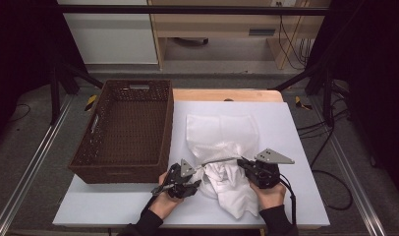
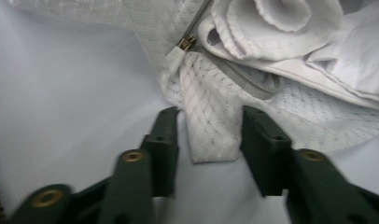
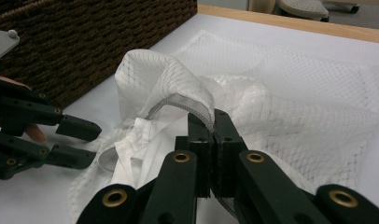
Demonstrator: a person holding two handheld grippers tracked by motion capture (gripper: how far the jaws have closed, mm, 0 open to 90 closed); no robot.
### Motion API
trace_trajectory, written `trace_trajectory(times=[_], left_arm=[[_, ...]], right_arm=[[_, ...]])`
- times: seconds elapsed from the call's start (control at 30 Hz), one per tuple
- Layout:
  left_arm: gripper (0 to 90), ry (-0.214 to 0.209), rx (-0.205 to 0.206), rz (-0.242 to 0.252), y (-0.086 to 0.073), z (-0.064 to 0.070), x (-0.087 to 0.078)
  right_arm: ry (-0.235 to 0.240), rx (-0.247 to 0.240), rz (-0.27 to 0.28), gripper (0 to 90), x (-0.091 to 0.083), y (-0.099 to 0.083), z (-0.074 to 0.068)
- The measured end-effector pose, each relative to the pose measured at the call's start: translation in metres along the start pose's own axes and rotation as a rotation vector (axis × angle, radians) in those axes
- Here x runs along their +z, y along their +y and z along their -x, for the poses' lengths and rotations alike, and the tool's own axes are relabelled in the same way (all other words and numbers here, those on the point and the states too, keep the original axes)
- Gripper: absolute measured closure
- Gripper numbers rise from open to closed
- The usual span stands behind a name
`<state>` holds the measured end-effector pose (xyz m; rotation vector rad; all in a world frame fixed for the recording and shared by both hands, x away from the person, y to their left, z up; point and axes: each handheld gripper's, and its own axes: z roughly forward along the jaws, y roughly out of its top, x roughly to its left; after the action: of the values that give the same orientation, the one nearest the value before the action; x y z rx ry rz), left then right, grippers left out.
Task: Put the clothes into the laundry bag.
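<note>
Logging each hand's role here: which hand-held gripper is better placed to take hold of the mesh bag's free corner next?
Left. The left hand-held gripper is open with its jaws either side of the mesh bag corner by the zipper pull. The right hand-held gripper is already shut on the bag's zipper edge.

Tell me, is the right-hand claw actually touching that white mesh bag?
Touching. In the right gripper view, the right gripper has its jaws closed on the zipper edge of the mesh bag, lifting it.
</note>
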<state>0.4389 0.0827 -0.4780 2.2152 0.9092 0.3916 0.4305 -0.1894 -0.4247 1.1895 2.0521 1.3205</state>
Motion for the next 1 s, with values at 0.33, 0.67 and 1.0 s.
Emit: trace_trajectory(times=[0.33, 0.67, 1.0], left_arm=[[87.0, 0.04, 0.058, -0.02, -0.006, 0.011, -0.014], [80.0, 0.005, 0.051, -0.019, -0.024, 0.02, -0.032], [38.0, -0.105, 0.108, 0.053, 0.012, 0.062, -0.022]], right_arm=[[0.0, -0.006, -0.002, 88.1, 0.002, -0.001, -0.001], [0.004, -0.015, -0.01, 88.1, 0.004, -0.001, -0.004], [0.004, -0.01, -0.009, 88.0, 0.003, 0.0, -0.003]])
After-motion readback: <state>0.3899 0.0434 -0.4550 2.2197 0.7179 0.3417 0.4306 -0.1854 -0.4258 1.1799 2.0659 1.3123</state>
